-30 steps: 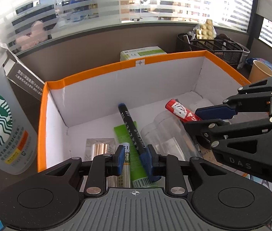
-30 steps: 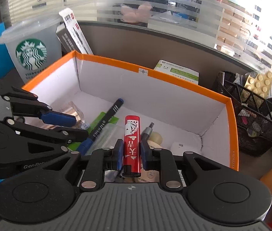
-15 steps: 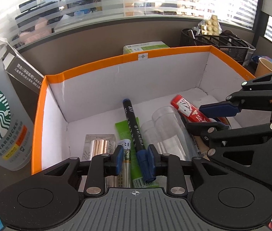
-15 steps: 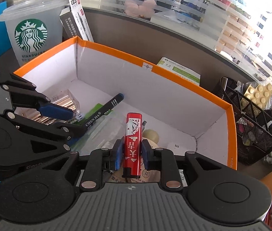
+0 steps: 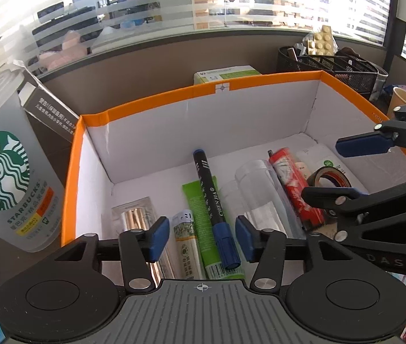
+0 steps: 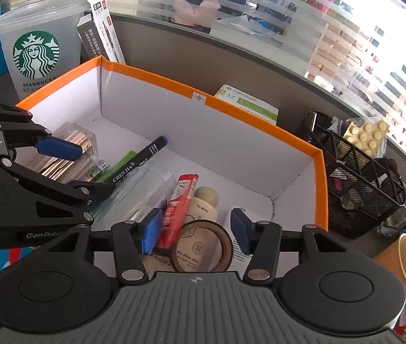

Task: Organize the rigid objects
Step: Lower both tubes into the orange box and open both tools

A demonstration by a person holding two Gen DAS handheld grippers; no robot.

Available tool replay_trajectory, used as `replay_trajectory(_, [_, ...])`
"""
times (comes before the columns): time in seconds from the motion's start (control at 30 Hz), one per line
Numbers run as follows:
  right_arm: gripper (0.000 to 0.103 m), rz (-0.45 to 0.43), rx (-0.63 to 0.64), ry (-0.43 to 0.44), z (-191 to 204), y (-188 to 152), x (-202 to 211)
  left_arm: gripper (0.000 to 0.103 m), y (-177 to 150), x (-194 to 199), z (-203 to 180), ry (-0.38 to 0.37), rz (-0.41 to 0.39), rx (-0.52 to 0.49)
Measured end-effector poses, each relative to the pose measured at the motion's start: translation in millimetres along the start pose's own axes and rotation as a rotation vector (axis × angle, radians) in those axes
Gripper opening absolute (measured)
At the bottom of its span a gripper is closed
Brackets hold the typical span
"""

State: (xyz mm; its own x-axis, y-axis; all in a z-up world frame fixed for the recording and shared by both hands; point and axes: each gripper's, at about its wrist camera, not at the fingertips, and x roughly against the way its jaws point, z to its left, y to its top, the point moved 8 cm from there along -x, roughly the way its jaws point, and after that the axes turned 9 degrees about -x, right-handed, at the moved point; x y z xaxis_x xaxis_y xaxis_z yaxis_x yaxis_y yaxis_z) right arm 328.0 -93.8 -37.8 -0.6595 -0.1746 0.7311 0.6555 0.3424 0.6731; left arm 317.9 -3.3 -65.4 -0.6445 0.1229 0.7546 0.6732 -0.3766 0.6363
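Over the orange-rimmed box [image 5: 260,81], left claw [image 5: 202,236] opening – marker [image 5: 213,197] loose between pads, right claw [image 6: 195,230] likewise (red tube [image 6: 178,209] freed)

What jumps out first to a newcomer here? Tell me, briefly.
The orange-rimmed box fills the middle, packed with small items. A black marker lies between the opening pads of the left gripper, and a red tube lies by the opening right gripper, neither gripped. A Starbucks cup stands outside the box's left wall.
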Motion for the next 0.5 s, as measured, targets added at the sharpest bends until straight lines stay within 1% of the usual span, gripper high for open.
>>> replay_trajectory(0.03, [0.053, -0.002, -0.001, -0.001, 0, 0, 2, 0.056, 0, 2, 1, 0.007, -0.002, 0.004])
replay_trajectory(0.23, [0.055, -0.026, -0.018, -0.005, 0, -1, 19, 0.057, 0, 21, 0, 0.01, -0.036, 0.007])
replay_trajectory(0.27, [0.056, -0.032, -0.025, -0.002, 0, -2, 23, 0.06, 0, 26, 0, 0.015, -0.046, 0.01])
replay_trajectory(0.3, [0.059, -0.035, -0.027, 0.003, 1, -2, 26, 0.064, 0, 30, 1, 0.027, -0.054, 0.009])
replay_trajectory(0.33, [0.059, -0.039, -0.027, 0.005, 2, -4, 30, 0.067, 0, 35, 1, 0.042, -0.066, 0.001])
replay_trajectory(0.4, [0.059, -0.053, -0.029, 0.002, 4, -6, 37, 0.068, -2, 44, 0, 0.054, -0.079, -0.016])
replay_trajectory(0.5, [0.059, -0.072, -0.03, 0.003, 7, -9, 48, 0.068, -4, 56, -1, 0.062, -0.095, -0.016])
